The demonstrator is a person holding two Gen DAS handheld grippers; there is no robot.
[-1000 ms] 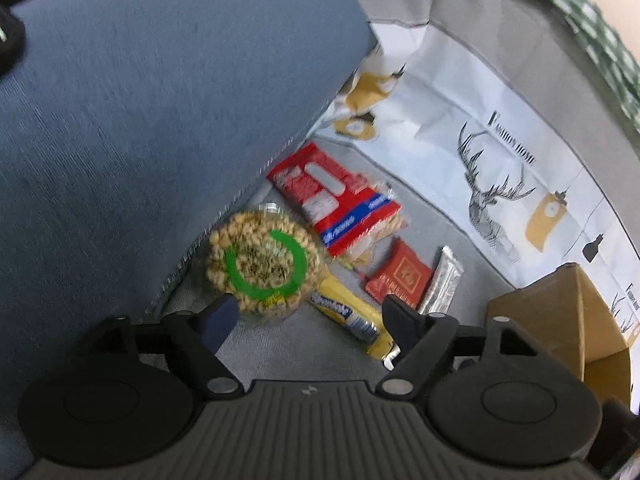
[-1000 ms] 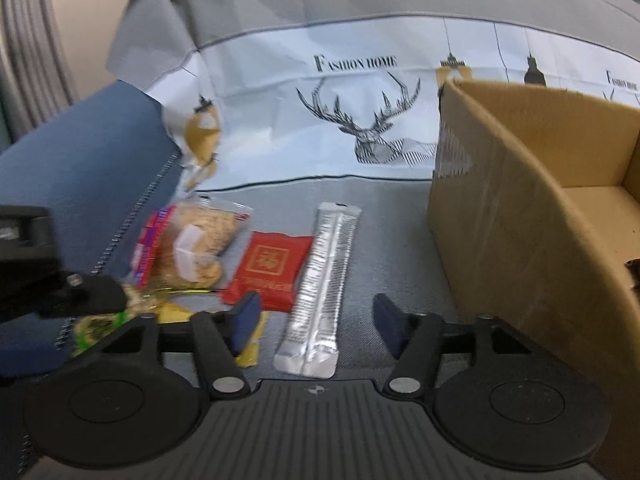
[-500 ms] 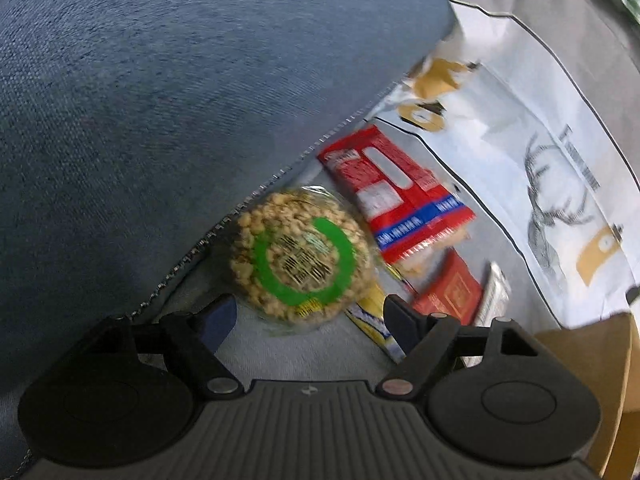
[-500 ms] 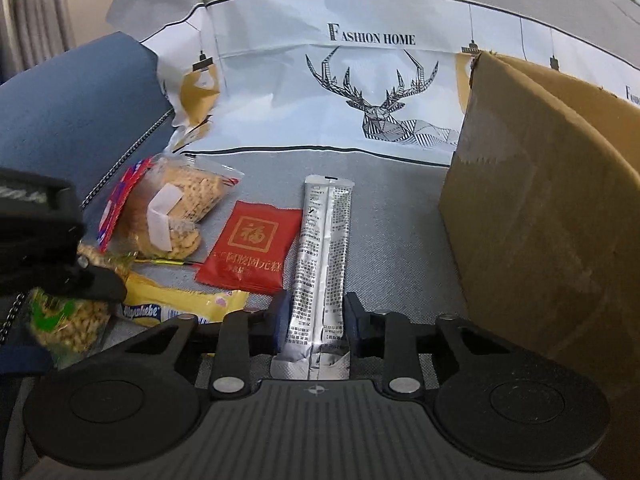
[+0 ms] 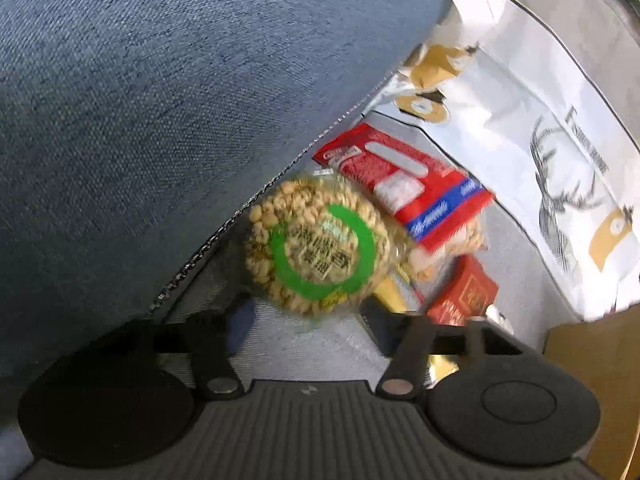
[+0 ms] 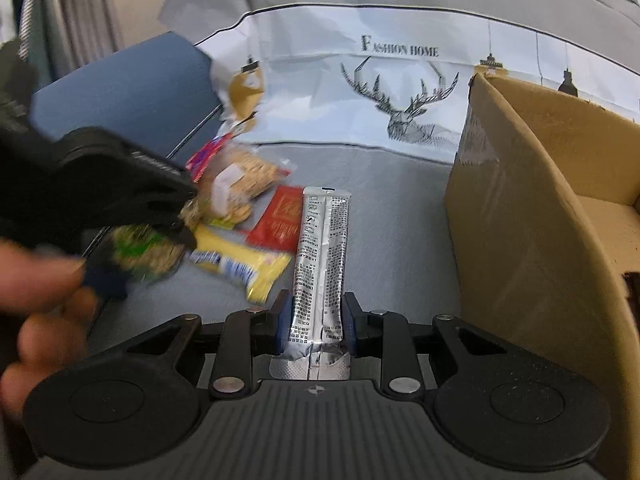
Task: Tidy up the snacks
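A round clear pack of peanuts with a green ring (image 5: pixel 316 248) lies on the grey cloth beside a blue cushion (image 5: pixel 160 100). My left gripper (image 5: pixel 308 320) is closing, and its blurred fingers meet the pack's near sides. The right wrist view shows the same pack (image 6: pixel 140 252) pinched between those fingers. My right gripper (image 6: pixel 316 320) is shut on the near end of a long silver stick pack (image 6: pixel 320 248), which points away from me. A red and blue snack bag (image 5: pixel 404 184), a small red sachet (image 6: pixel 280 216) and a yellow pack (image 6: pixel 248 264) lie between them.
An open cardboard box (image 6: pixel 520 240) stands right of the silver pack, its near wall close to my right gripper. A white deer-print cloth (image 6: pixel 400 80) covers the back. A person's hand (image 6: pixel 36 300) holds the left gripper at the left edge.
My right gripper shut on the silver stick pack and has moved with it. My left gripper came down closer to the peanut pack and its jaws narrowed around it.
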